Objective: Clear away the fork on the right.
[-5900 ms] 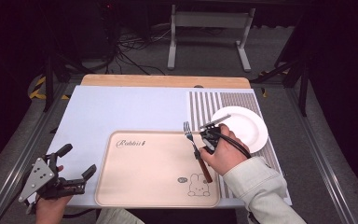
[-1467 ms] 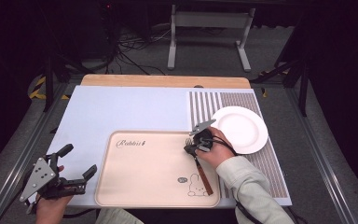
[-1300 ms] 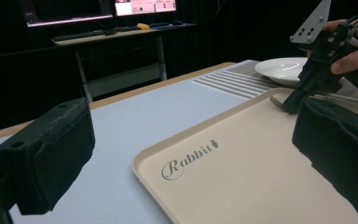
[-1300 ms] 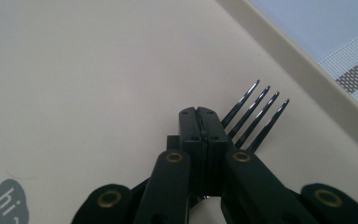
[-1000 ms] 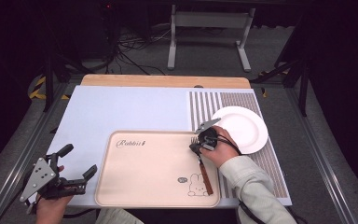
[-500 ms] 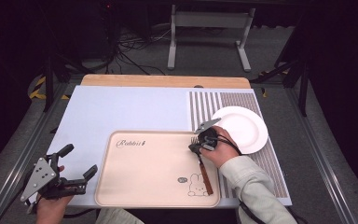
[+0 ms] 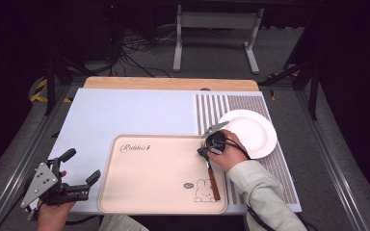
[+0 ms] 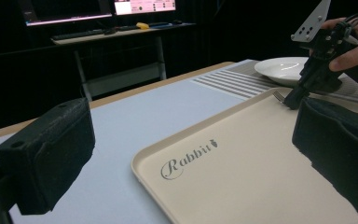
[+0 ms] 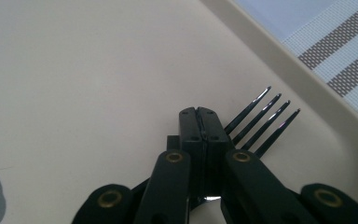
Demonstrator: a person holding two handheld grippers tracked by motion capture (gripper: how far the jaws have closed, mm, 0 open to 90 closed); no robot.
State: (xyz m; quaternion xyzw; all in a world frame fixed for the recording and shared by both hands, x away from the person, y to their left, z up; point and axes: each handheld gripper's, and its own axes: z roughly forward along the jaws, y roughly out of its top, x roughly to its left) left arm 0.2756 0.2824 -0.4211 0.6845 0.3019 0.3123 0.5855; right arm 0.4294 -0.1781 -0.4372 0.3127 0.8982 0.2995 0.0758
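Writing: the cream tray [image 7: 159, 192] carries the script word "Rabbit" [image 8: 186, 158] near its far left corner, and a small rabbit drawing [image 7: 203, 191] with a dark round mark [image 7: 188, 185] beside it near the right edge; I cannot read that mark.
My right hand-held gripper [image 7: 206, 150]: closed, jaws pressed together at the neck of the fork [image 9: 261, 123]; I cannot tell whether the metal is actually pinched between them.
Fork: lies on the tray along its right side, tines [image 9: 265, 116] pointing away from me, brown handle [image 7: 214, 185] towards me.
My left hand-held gripper [image 7: 79, 169]: open, jaws wide apart with nothing between them, at the near left corner of the desk [image 7: 125, 113], beside the tray.
Plate [image 7: 250, 132]: white, on the striped mat [image 7: 212, 108], just right of my right hand [image 7: 229, 154].
Hard to make out: the fork's neck is hidden under my jaws; the screens [image 8: 98, 7] behind the desk are too blurred to read.
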